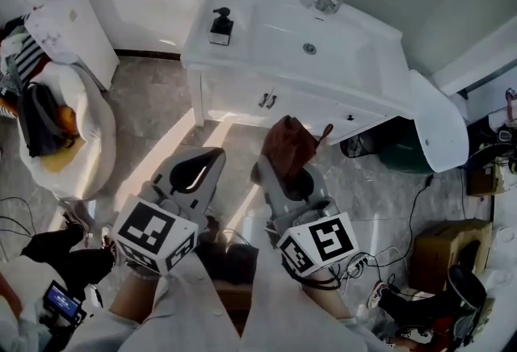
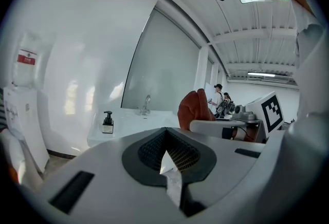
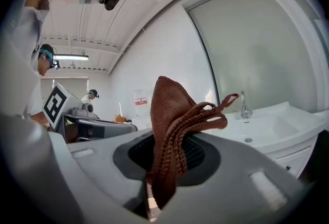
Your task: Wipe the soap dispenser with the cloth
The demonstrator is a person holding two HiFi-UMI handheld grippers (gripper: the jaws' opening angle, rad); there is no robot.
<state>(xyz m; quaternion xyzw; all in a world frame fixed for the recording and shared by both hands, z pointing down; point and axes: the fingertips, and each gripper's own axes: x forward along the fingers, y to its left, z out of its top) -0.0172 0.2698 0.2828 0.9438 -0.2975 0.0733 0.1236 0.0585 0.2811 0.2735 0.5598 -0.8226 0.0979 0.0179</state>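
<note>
Cloth (image 3: 172,115) in right tool (image 3: 165,159)

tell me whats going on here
A person stands back from the sink with a gripper in each hand. The right gripper is shut on a brown cloth. The left gripper is shut on nothing. The soap dispenser sits on the sink top beside the basin, with neither gripper near it.

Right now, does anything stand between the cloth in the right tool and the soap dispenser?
Nothing visible does. The soap dispenser stands alone on the counter's left corner, open air between it and the cloth in the right tool. The left tool, shut and empty, is off to the side.
</note>
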